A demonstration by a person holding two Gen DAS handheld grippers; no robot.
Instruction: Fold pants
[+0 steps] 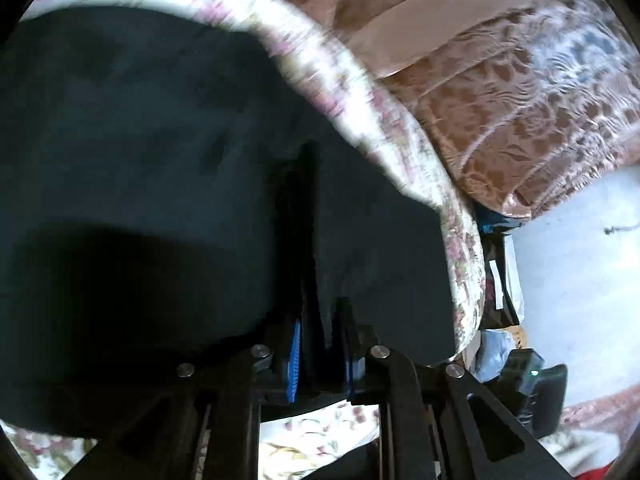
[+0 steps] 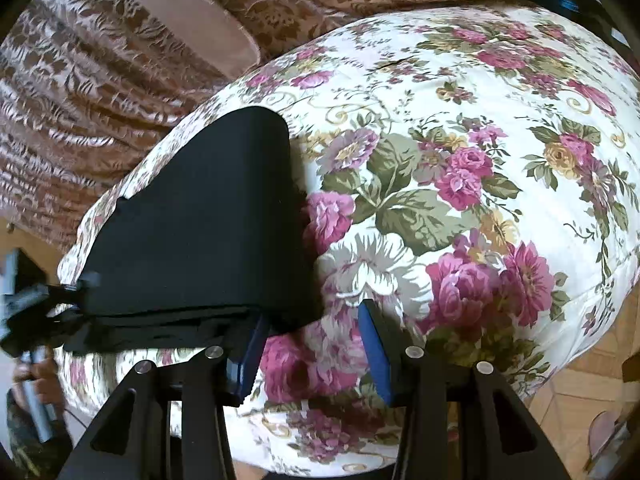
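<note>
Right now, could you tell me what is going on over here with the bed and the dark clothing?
A person is folding black pants on a floral bedspread, with a hand-held gripper in each hand. The left hand-held gripper is pinched shut on the edge of the pants; in the right wrist view it shows at the left corner of the fabric. The right hand-held gripper stands open beside the folded pants, its left finger against their edge, nothing clamped. The pants already lie folded over in layers.
</note>
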